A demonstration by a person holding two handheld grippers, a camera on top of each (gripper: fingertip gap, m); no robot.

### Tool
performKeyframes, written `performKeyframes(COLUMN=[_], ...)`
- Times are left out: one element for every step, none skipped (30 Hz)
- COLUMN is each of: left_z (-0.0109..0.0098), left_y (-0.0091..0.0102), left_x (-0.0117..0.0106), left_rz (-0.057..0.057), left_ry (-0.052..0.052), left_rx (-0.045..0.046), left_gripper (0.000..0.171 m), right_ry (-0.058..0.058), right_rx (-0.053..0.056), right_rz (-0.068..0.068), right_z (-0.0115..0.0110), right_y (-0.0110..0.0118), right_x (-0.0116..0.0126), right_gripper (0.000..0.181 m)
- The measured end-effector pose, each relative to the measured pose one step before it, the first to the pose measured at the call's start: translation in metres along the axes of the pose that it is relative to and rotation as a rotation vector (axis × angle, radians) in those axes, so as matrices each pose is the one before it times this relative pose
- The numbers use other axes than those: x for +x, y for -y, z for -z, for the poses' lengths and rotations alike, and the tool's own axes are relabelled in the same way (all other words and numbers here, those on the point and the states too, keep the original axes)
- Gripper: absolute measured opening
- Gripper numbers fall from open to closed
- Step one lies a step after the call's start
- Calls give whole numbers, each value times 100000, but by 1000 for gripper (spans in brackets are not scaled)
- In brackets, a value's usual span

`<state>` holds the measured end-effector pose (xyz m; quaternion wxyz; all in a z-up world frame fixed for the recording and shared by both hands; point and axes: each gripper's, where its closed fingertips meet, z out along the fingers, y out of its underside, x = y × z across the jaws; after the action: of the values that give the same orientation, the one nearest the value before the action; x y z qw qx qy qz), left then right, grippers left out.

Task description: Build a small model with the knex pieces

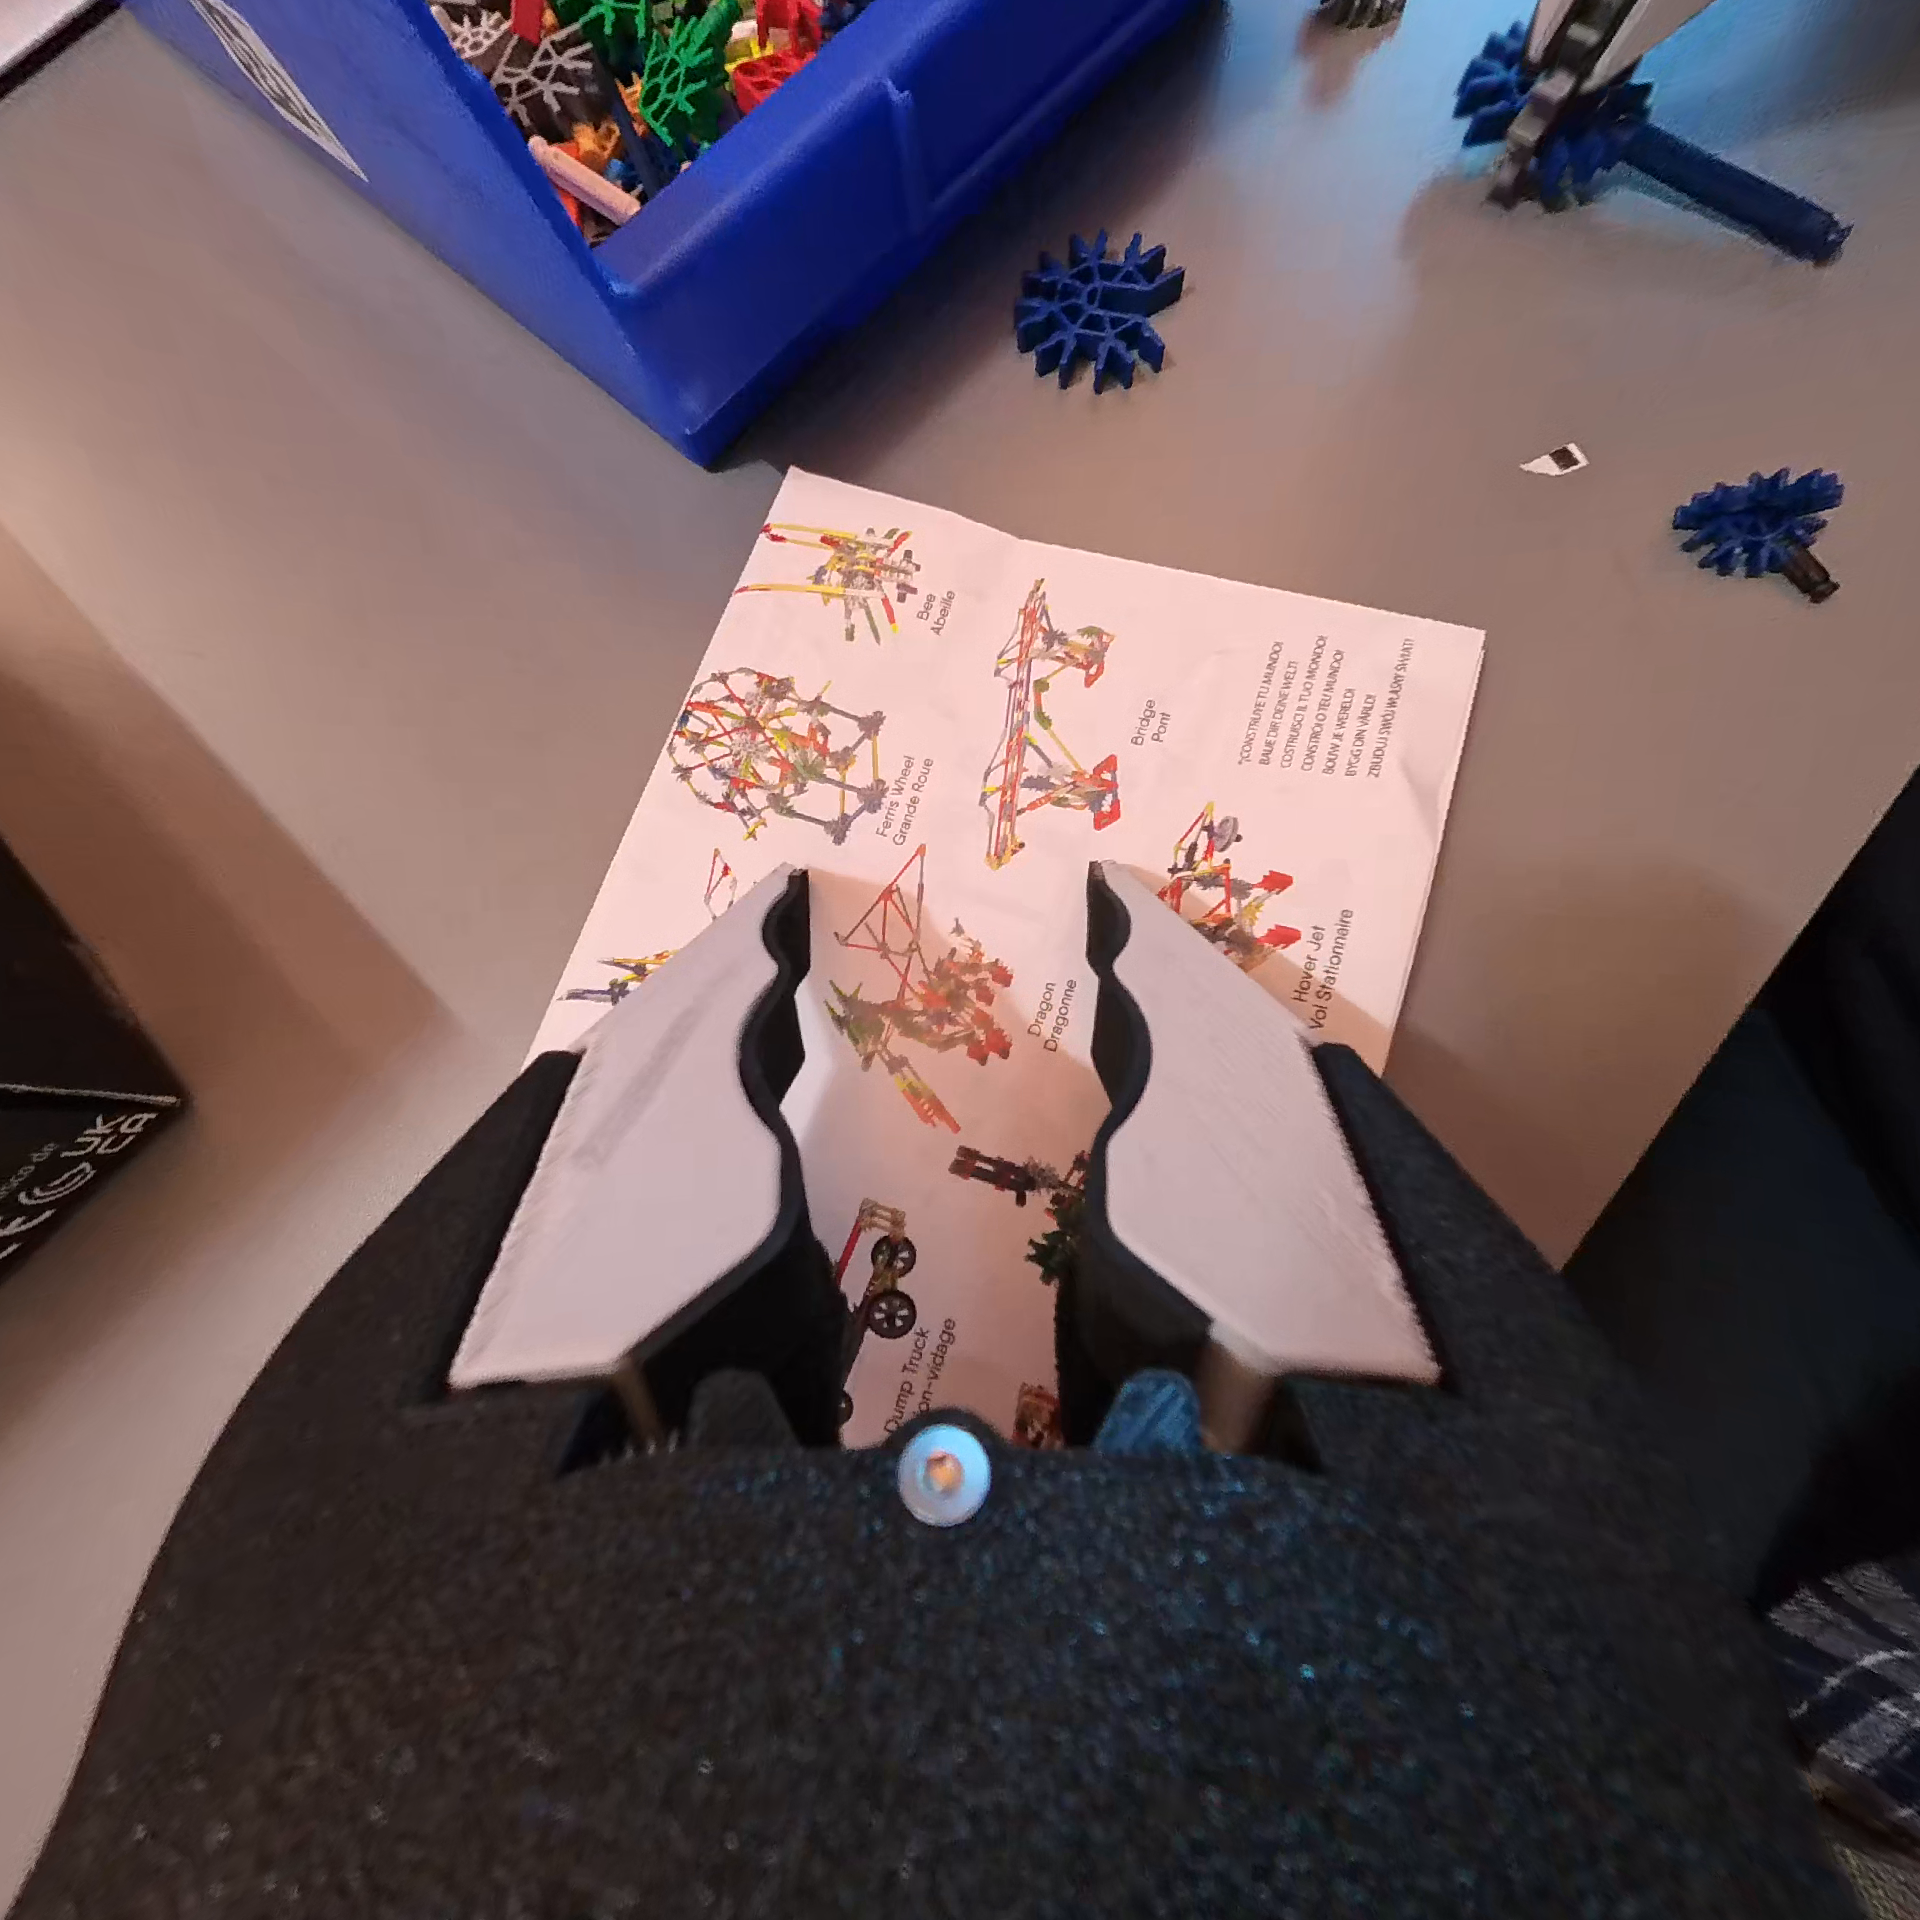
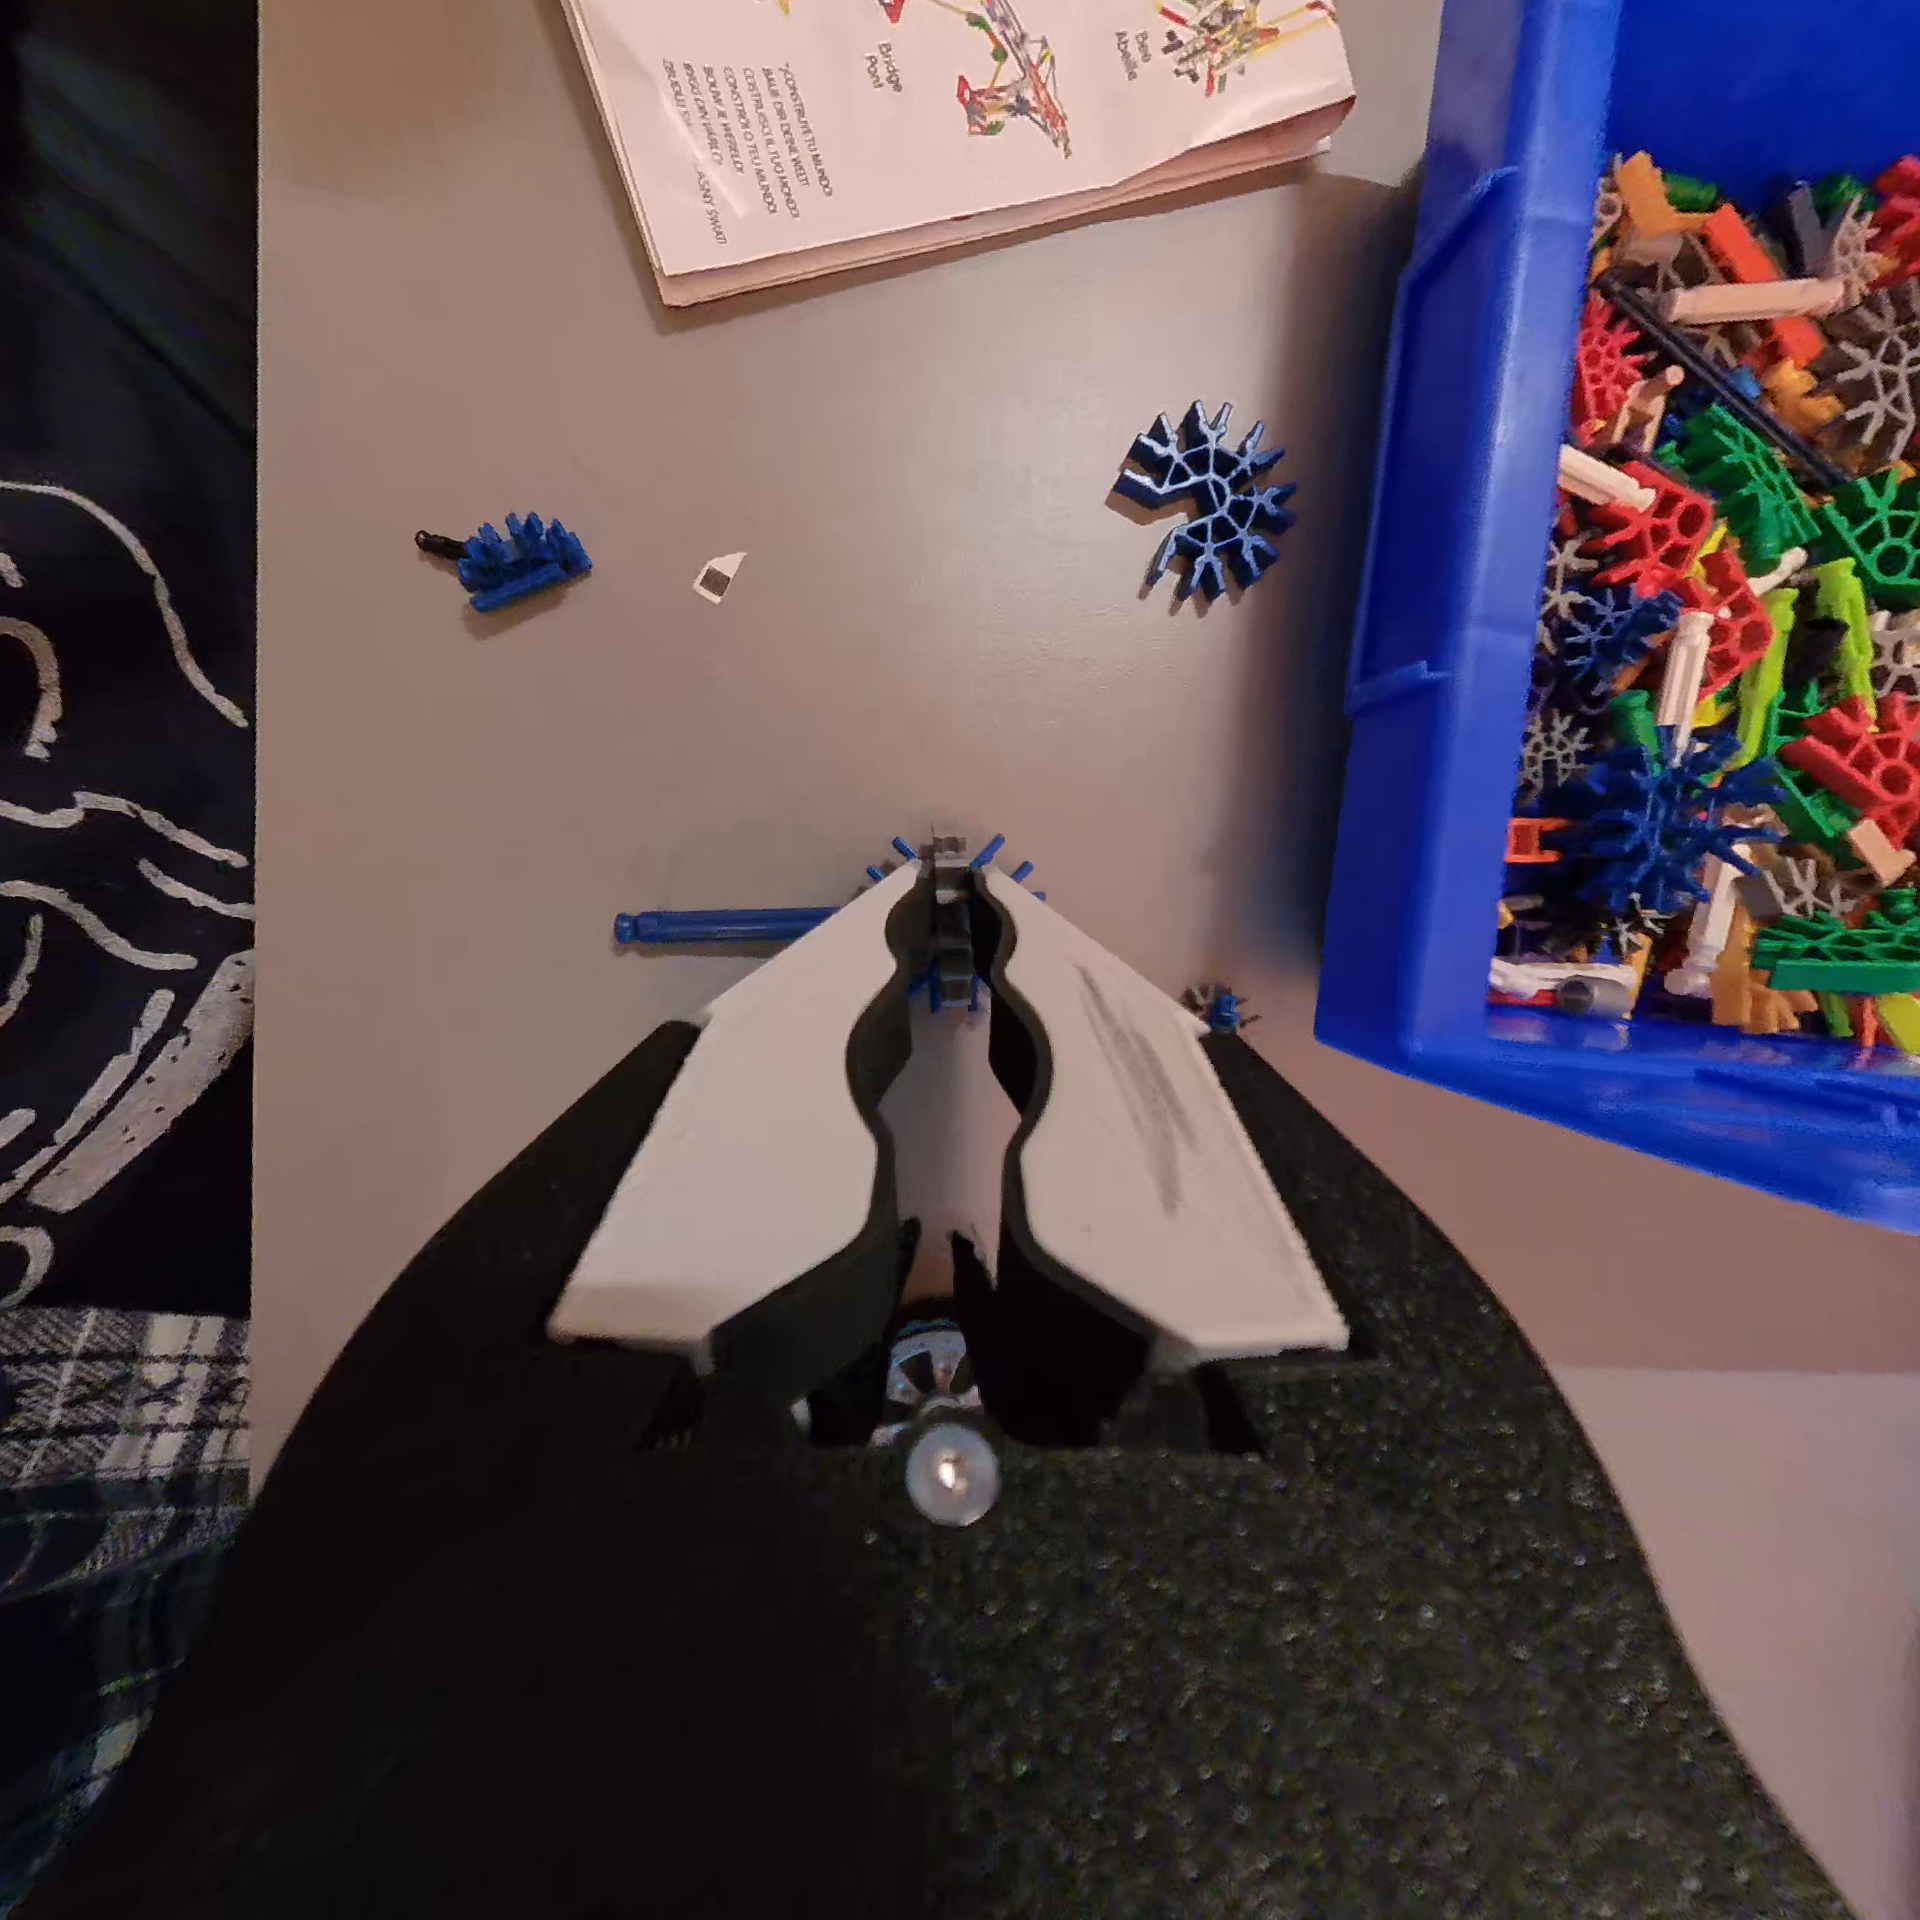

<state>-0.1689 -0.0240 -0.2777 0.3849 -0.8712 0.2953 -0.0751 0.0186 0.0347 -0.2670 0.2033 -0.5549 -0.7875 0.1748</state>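
Our right hand-held gripper (image 2: 948, 883) pinches a blue toy assembly (image 2: 727, 923) on the table (image 2: 883, 644); our left hand-held gripper (image 1: 948, 883) hangs wide open (empty) over a leaflet (image 1: 1195, 665).

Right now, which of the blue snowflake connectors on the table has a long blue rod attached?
The one clamped in the right gripper: its blue rod sticks out sideways. The flat connector lies bare; the small one carries only a black stub.
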Motion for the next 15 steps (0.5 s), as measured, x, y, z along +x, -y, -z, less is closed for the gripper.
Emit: performKeyframes(left_z=[-10, -1, -2, -3, -6, -11, 2, -1, -11, -4, -11, 0, -2, -3, -1], left_y=[-1, 4, 2, -13, 2, -7, -5, -1, -6, -2, -6, -5, 2, 3, 2], left_x=[5, 3, -5, -1, -1, -2, 3, -2, -2, -11, 3, -10, 4, -1, -6], left_rz=[8, 43, 80, 41, -2, 50, 46, -43, 15, 108, 56, 48, 7, -21, -4], left_ry=[-23, -55, -84, -27, 22, 2, 1, 53, -12, -68, -26, -1, 31, 56, 38], left_rx=[45, 59, 41, -6, -58, -34, -35, -43, -33, -22, -30, -44, -19, -9, 12], left_gripper=[52, 52, 52, 52, 52, 52, 52, 52, 52, 52, 52, 52, 52, 52, 52], right_ry=[-314, -238, -5, 248, 693, 504, 48, 163, 605, 574, 168, -55, -335, -264, 59], right_rx=[216, -252, -181, 431, 325, -20, -2, 158, 575, 937, 749, 200, -102, -223, -303], right_rz=[-517, -900, -884, -423, -359, -298, -190, -207, -203, -192, -146, 57, 284, 201, 117], right_z=[88, 77, 55, 48, 29, 14, 23, 19, 52, 67, 73, 53, 24, 8, -19], right_y=[-4, -70, -69, 7, -13, -71, -41, -11, 62, 126, 127, 49, 9, -11, -24], right_x=[75, 103, 69, 20, -70, -50, -3, -28, -90, -84, -6, 43, 104, 120, 50], right_gripper=[5, 5, 5, 5, 5, 5, 5, 5, 5, 5, 5, 5, 5, 5, 5])
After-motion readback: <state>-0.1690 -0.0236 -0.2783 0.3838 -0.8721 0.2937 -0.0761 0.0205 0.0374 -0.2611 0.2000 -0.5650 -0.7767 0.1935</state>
